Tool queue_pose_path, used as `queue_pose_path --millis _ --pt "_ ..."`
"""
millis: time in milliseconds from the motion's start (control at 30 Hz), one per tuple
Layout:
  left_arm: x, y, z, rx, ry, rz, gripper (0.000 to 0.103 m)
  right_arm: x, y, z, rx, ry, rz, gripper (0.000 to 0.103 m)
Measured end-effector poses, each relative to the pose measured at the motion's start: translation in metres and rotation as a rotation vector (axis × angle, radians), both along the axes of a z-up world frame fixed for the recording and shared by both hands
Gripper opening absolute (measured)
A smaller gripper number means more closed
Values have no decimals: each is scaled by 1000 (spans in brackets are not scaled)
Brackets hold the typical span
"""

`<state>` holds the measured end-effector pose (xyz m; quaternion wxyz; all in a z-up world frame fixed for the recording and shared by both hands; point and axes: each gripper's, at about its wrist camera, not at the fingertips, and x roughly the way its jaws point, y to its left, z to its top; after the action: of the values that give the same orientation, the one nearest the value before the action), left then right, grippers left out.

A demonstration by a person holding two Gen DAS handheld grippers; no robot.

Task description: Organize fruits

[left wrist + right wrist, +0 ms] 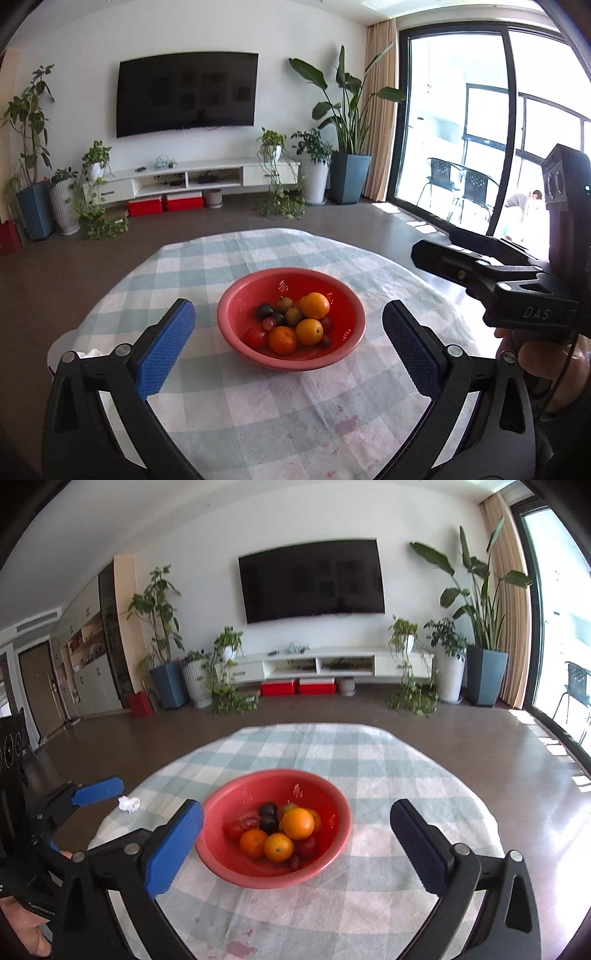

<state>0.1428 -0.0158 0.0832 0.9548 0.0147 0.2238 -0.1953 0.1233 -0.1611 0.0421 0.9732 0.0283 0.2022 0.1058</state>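
Note:
A red colander bowl [343,347] [218,867] sits in the middle of a round table with a checked cloth [258,417] [388,768]. It holds oranges [314,305] [298,823], red tomatoes [256,336] [233,829], dark plums [264,311] [268,823] and small greenish-brown fruits [294,316]. My left gripper [290,349] is open and empty, held above the table just before the bowl. My right gripper [297,851] is open and empty, also before the bowl. The right gripper shows at the right of the left wrist view [517,280].
A crumpled white tissue [128,804] lies on the cloth left of the bowl. Pinkish stains [345,424] mark the near cloth. Beyond the table are brown floor, a TV [186,92], a white cabinet [192,177], potted plants and a glass door [458,122].

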Motion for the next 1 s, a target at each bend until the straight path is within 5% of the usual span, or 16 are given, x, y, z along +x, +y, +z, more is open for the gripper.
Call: queue_pose_path --millis 167,300,500,700,1000 --pt "-64 13 43 -42 -178 77 103 -62 -11 40 91 -237 -23 103" --pt "-113 21 67 -42 -346 228 103 -97 -18 72 145 -356 -75 103" --pt "-142 27 84 -60 -346 273 103 -135 -23 107 203 -455 -162 103" --pt "-158 28 80 -16 -276 327 103 -165 -9 109 78 -518 -240 103" --pt "-156 21 48 95 -107 432 103 -168 5 79 17 -371 -222 103"
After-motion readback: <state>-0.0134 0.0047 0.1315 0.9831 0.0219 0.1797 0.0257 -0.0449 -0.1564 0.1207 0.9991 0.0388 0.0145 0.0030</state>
